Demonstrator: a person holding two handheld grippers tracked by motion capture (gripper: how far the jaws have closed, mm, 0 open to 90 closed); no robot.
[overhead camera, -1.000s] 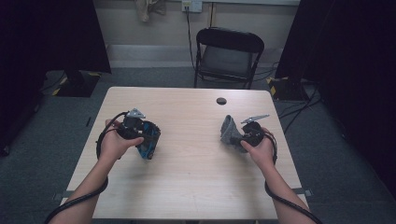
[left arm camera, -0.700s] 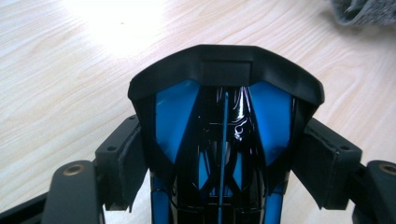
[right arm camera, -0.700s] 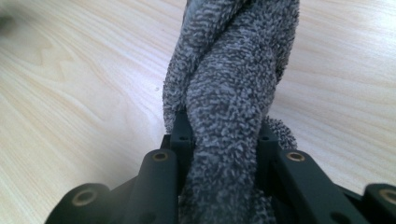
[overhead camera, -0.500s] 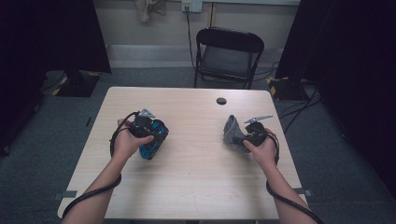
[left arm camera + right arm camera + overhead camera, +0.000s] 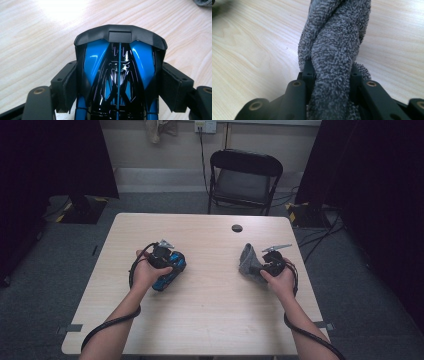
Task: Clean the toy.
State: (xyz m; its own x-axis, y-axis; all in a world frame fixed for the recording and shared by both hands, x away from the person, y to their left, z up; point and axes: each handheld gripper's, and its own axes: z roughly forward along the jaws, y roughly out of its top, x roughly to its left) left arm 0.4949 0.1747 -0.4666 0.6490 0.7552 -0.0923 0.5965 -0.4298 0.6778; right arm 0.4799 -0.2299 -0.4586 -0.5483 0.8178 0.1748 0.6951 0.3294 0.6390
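A glossy blue and black toy car (image 5: 117, 65) sits lengthwise between the jaws of my left gripper (image 5: 118, 82). Both pads (image 5: 67, 85) press on its sides, so the gripper is shut on it. From above, the car (image 5: 165, 280) is low over the left half of the wooden table (image 5: 210, 320), under the left gripper (image 5: 169, 265). My right gripper (image 5: 330, 72) is shut on a bunched grey terry cloth (image 5: 337, 37), which rises past its fingers (image 5: 308, 71). In the high view the cloth (image 5: 247, 260) stands up from the right gripper (image 5: 257, 265) at the table's right side.
A small black round object (image 5: 237, 228) lies near the table's far edge. A black folding chair (image 5: 245, 180) stands behind the table. Cables trail from both grippers along the forearms. Bare wood lies between the two hands.
My left hand has carried the car to the right and lower toward the tabletop. The right hand and the cloth have stayed almost where they were.
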